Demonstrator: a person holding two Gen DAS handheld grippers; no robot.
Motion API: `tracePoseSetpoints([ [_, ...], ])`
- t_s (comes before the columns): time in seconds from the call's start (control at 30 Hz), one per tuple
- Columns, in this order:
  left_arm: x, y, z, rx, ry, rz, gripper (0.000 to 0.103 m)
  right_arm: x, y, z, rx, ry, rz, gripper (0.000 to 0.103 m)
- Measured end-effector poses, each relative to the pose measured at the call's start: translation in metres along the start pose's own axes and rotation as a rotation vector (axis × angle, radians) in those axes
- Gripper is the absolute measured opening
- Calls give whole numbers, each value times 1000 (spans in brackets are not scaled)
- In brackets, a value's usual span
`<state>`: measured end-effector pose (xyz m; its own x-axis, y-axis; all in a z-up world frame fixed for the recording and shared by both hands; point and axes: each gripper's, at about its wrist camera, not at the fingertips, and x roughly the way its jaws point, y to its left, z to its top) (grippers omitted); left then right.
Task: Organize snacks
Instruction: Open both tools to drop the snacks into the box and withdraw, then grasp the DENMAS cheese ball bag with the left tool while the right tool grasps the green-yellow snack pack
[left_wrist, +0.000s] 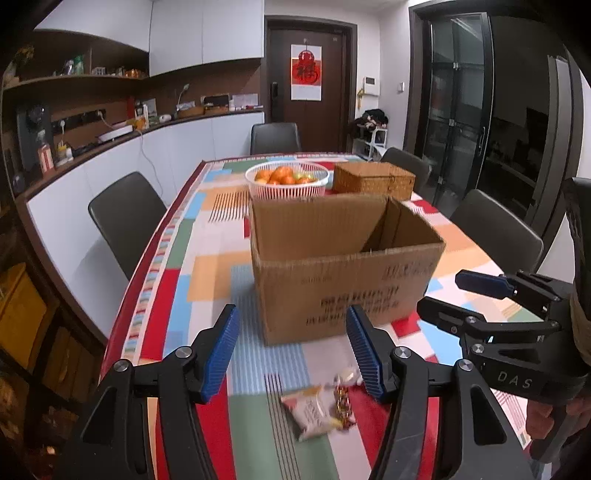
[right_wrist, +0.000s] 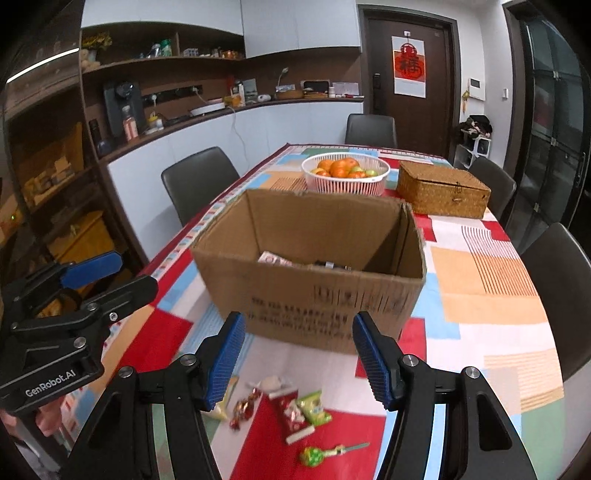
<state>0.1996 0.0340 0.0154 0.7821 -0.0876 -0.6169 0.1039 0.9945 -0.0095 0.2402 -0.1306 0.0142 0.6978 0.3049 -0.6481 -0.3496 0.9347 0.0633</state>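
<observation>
Right now your left gripper (left_wrist: 291, 354) is spread wide with nothing between its blue pads, hanging above a pale snack packet (left_wrist: 314, 410) and a red foil candy (left_wrist: 343, 404) on the patchwork tablecloth (left_wrist: 207, 284). Your right gripper (right_wrist: 299, 362) is just as wide and empty, over a cluster of snacks: a red packet (right_wrist: 290, 415), a green packet (right_wrist: 314, 408), a red wrapped candy (right_wrist: 243, 408) and a green lollipop (right_wrist: 314, 456) nearest you. Beyond both sits the open cardboard box (right_wrist: 314, 291), with a few packets visible in its bottom. Behind it stand a white basket of oranges (right_wrist: 345, 173) and a woven lidded box (right_wrist: 443, 192), side by side
</observation>
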Motion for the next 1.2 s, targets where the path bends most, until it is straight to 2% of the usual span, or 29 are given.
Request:
tracePoseSetpoints([
  [0.13,0,-1,-17,2,30,22,59,0,2,-14,-20,21,-19,62],
  [0.57,25,-6,-69,-19,185,14,59,19,-5,-63,-7,153,-43,61],
  [1.0,58,-1,-81,-55,272,13,59,51,-19,-82,27,245,-64,61],
  [1.2,76,2,-85,-76,315,3,59,66,-21,-85,23,276,-57,56],
])
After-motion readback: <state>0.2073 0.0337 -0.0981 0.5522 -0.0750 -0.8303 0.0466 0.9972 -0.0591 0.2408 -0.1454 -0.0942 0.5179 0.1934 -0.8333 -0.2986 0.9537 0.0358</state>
